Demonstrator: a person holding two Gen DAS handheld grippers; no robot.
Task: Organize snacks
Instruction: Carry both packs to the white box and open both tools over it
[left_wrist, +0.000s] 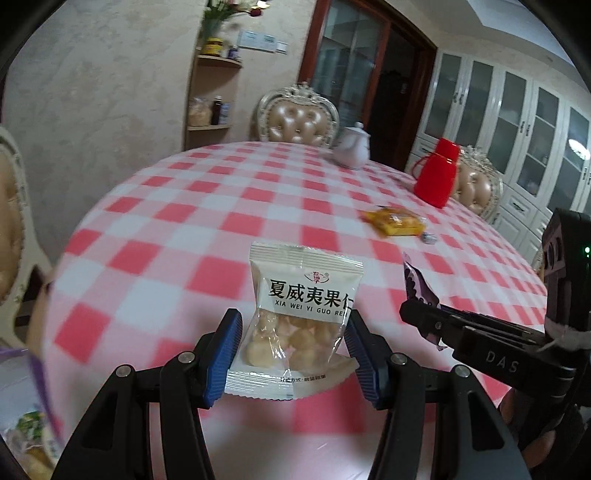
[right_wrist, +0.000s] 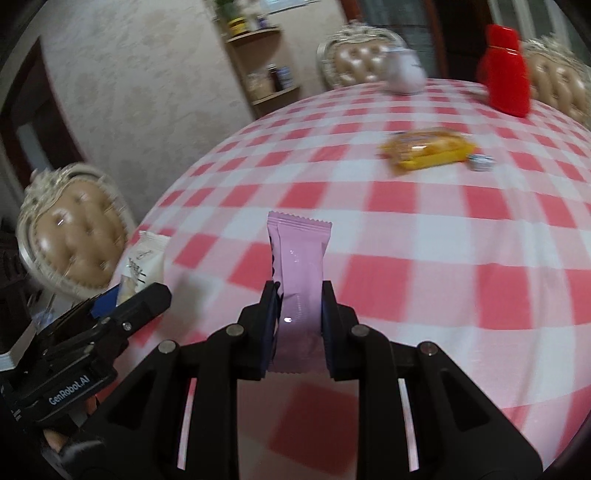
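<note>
1. Plainly, the left tongs (left_wrist: 293, 350) pinch a white-and-clear nut packet (left_wrist: 301, 314) by its two side edges, blue pads pressing on the lower, see-through half where the nuts sit; the packet stands upright in the grip, clear of the counter (left_wrist: 207, 206).
2. The right tongs (right_wrist: 298, 326) are pressed nearly together on a slim pink snack bar (right_wrist: 300, 273), holding its lower half so the crimped top pokes up (the same bar's purple face shows in the left view).
3. Both wrappers look light, thin and slick; the film crumples easily and the nuts likely shift inside, so a hold across the filled body seems safer than one on the seals.
4. Both tongs tilt forward and downward over the near edge of the checked counter, side by side, each one visible from the other's camera.
5. Farther out lie a yellow snack pack (right_wrist: 428, 149) and a small wrapped candy (right_wrist: 480, 161) just beside it, not yet collected.
</note>
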